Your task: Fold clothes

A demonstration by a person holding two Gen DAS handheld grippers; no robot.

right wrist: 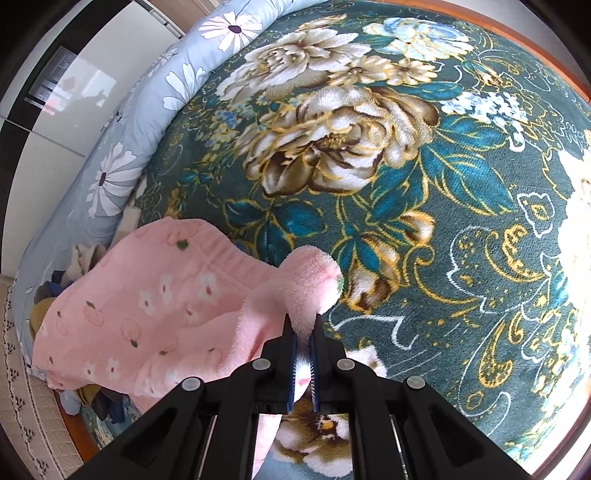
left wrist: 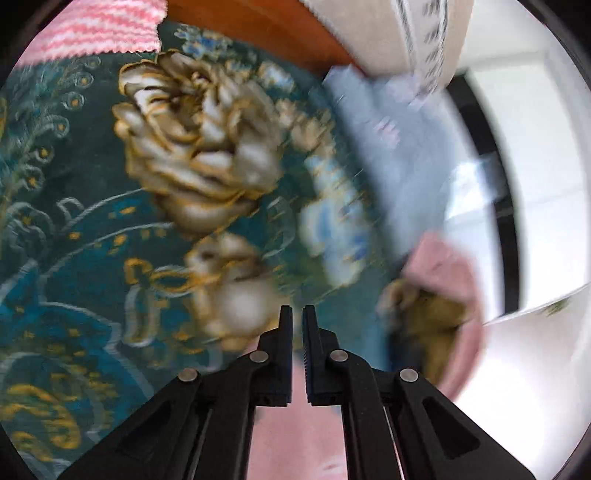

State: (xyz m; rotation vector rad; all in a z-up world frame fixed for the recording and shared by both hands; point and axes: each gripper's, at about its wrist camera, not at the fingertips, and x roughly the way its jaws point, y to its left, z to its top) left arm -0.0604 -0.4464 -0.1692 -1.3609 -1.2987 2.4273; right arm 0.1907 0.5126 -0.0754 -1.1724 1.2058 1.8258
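A bed spread with a dark teal blanket (right wrist: 424,206) patterned in large cream and gold flowers fills both views, with glossy white cupboard doors (right wrist: 66,122) beyond its far left side. The right claw (right wrist: 303,325) is clamped on a fold of the pink fleece garment (right wrist: 155,306), the fluffy fabric bulging up between its pads. The rest of the garment, printed with small flowers and fruit, lies to the left of that claw at the near left part of the bed. Beyond it, a light blue daisy-print quilt (right wrist: 122,158) runs along the bed's left edge. The left claw (left wrist: 297,314) has its jaws almost together; pink fabric (left wrist: 295,424) shows just beneath them, but the blurred view leaves it unclear whether they pinch it. A pink-and-white striped cloth (left wrist: 99,26) lies at the far left there.
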